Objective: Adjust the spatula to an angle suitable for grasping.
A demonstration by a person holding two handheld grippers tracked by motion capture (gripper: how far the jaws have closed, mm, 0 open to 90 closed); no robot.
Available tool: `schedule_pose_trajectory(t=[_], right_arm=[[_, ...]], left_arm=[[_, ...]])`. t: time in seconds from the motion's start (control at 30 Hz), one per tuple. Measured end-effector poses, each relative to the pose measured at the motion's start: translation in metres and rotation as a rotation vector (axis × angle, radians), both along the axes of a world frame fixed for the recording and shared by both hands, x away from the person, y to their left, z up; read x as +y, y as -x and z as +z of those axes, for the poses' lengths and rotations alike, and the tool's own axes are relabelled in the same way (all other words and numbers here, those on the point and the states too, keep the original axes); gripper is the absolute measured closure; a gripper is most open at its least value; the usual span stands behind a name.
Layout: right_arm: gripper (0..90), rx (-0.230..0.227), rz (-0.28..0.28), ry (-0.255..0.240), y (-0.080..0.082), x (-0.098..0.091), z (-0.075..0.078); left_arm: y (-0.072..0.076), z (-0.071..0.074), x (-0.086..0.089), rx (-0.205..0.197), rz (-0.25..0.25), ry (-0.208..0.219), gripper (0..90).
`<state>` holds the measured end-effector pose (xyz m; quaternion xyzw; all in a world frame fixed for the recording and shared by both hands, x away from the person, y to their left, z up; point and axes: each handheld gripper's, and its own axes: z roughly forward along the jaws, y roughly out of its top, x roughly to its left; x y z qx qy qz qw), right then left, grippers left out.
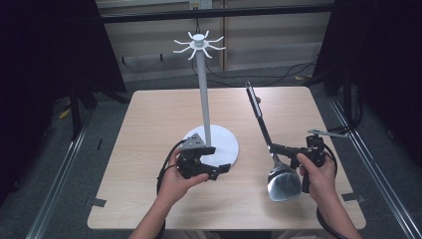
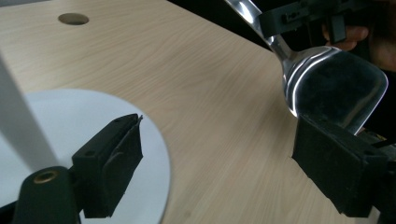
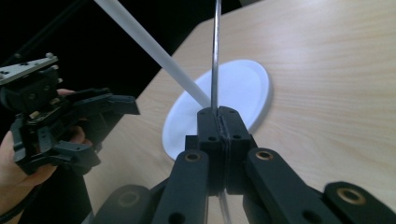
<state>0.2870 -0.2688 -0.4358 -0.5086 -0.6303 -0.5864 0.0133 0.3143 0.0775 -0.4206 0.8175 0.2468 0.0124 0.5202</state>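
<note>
The right gripper (image 1: 276,148) has its jaws pinched tight on the thin metal neck of a steel spatula (image 1: 283,181), just above the blade. The spatula's blade hangs low over the near right part of the wooden table (image 1: 154,114) and its black handle (image 1: 255,102) leans up and away toward the far side. In the right gripper view the shaft (image 3: 215,56) runs straight up out of the closed jaws.

The left gripper (image 1: 211,169) is spread wide with nothing in it, hovering by the near rim of the white round base (image 1: 226,144) of the hook stand (image 1: 203,89). The left gripper view has the base (image 2: 93,116) sitting right behind one jaw and the spatula blade (image 2: 334,88) just past the other.

Looks like the carry step of hanging the spatula on the stand: it's picked up but well short of the curved hooks (image 1: 199,44) at the top of the pole. Next move probably means lifting it high and lining the handle end up with one hook, while the empty gripper maybe steadies the base so the stand doesn't tip.

No brand, label or writing can be made out anywhere.
</note>
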Motion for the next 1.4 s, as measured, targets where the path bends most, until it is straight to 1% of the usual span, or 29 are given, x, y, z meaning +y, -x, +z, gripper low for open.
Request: schedule_pose_trajectory(t=[0.03,0.1,0.17,0.2,0.23,0.27,0.33,0.5,0.57,0.67,0.7,0.73,0.77,0.9,0.93,1.0,1.03,1.07,1.1,1.13,1.2,1.27,1.3,1.33,1.37,1.4], right_arm=[[89.2,0.000,0.000,0.000,0.000,0.000,0.000],[89.2,-0.011,0.002,0.002,0.002,0.000,0.002],[89.2,-0.018,0.014,0.005,0.004,0.000,0.004],[89.2,-0.020,0.018,0.007,0.004,0.001,0.004],[89.2,-0.021,0.027,0.000,0.005,0.001,0.004],[89.2,-0.031,0.028,0.001,0.005,0.002,0.004],[89.2,-0.038,0.037,0.004,0.006,0.003,0.005],[89.1,-0.068,0.060,0.002,0.009,0.006,0.008],[89.2,-0.075,0.069,-0.011,0.009,0.007,0.009],[89.2,-0.079,0.071,-0.011,0.010,0.008,0.010],[89.1,-0.087,0.079,-0.005,0.010,0.009,0.009],[89.1,-0.087,0.079,-0.005,0.010,0.009,0.009],[89.1,-0.096,0.094,-0.008,0.011,0.011,0.009],[89.1,-0.102,0.111,-0.003,0.011,0.014,0.008],[89.1,-0.107,0.114,-0.001,0.011,0.015,0.009],[89.1,-0.115,0.122,-0.007,0.011,0.017,0.010],[89.1,-0.118,0.122,-0.009,0.012,0.018,0.010],[89.1,-0.126,0.126,-0.006,0.012,0.018,0.011],[89.1,-0.126,0.126,-0.006,0.012,0.018,0.011],[89.1,-0.133,0.138,-0.008,0.012,0.021,0.014],[89.1,-0.138,0.154,-0.007,0.013,0.024,0.015],[89.1,-0.152,0.174,-0.003,0.013,0.028,0.016],[89.1,-0.152,0.182,0.001,0.013,0.030,0.015],[89.1,-0.152,0.182,0.001,0.013,0.030,0.015],[89.1,-0.164,0.200,-0.001,0.013,0.033,0.015],[89.1,-0.164,0.200,-0.001,0.013,0.033,0.015]], left_arm=[[0.000,0.000,0.000,0.000,0.000,0.000,16.5],[-0.001,0.005,-0.010,0.003,-0.005,0.030,16.8],[-0.003,0.010,-0.019,-0.003,-0.013,0.039,19.1],[-0.004,0.012,-0.023,-0.006,-0.011,0.047,19.7],[-0.007,0.016,-0.030,0.001,-0.005,0.061,20.1],[-0.007,0.016,-0.030,0.001,-0.005,0.061,20.4],[-0.011,0.021,-0.037,0.009,0.009,0.079,20.8],[-0.013,0.027,-0.045,0.013,0.005,0.104,22.7],[-0.015,0.028,-0.048,0.009,0.001,0.107,24.5],[-0.017,0.031,-0.052,0.001,0.003,0.109,26.3],[-0.019,0.033,-0.054,0.003,0.005,0.126,27.3],[-0.019,0.033,-0.054,0.003,0.005,0.126,28.1],[-0.020,0.035,-0.056,0.001,0.000,0.138,29.6],[-0.020,0.037,-0.060,-0.004,-0.011,0.138,32.4],[-0.021,0.037,-0.061,0.001,-0.010,0.138,32.8],[-0.022,0.036,-0.061,0.011,0.008,0.133,33.1],[-0.023,0.034,-0.061,0.024,0.012,0.139,33.5],[-0.023,0.034,-0.061,0.024,0.012,0.139,33.6],[-0.024,0.033,-0.061,0.039,0.015,0.144,33.6],[-0.027,0.030,-0.062,0.065,0.017,0.159,34.2],[-0.029,0.030,-0.063,0.067,0.010,0.185,36.8],[-0.030,0.032,-0.063,0.062,-0.015,0.211,44.0],[-0.030,0.032,-0.063,0.062,-0.015,0.211,48.4],[-0.030,0.035,-0.063,0.042,-0.017,0.202,48.4],[-0.030,0.038,-0.064,0.033,-0.022,0.198,54.4],[-0.030,0.038,-0.064,0.033,-0.022,0.198,57.8]])
